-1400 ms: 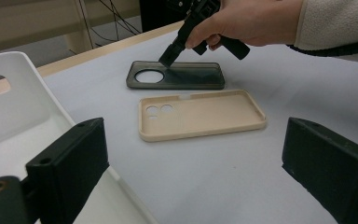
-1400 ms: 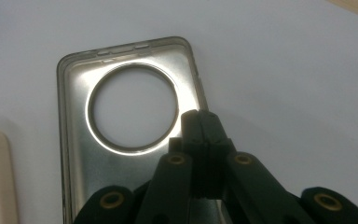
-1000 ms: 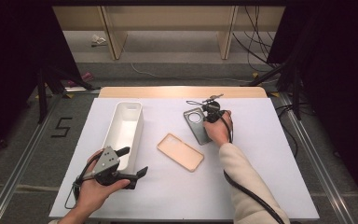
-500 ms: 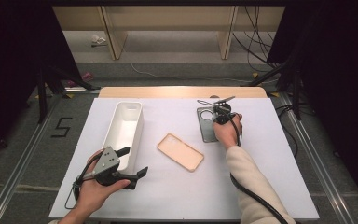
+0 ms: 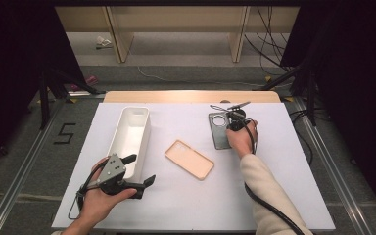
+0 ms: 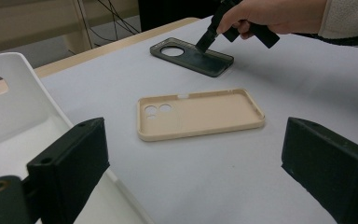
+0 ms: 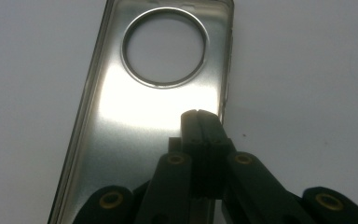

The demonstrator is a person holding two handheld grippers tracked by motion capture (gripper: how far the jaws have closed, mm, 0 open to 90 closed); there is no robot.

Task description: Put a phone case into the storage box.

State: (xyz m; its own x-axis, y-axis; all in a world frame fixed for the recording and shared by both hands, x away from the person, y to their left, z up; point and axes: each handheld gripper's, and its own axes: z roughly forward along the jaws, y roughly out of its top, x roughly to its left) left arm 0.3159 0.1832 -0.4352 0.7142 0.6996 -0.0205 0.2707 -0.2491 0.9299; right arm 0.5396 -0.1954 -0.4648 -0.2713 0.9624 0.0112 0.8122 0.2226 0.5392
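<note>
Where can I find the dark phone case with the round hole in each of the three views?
High view: dark phone case, right of centre, beside the right tool.
Left gripper view, top centre, behind the beige case.
Right gripper view, centre-left, under the closed jaws.
Shared landmark: its round hole.

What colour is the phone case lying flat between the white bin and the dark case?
Pale peach-beige phone case, clearest in the left gripper view.
</note>
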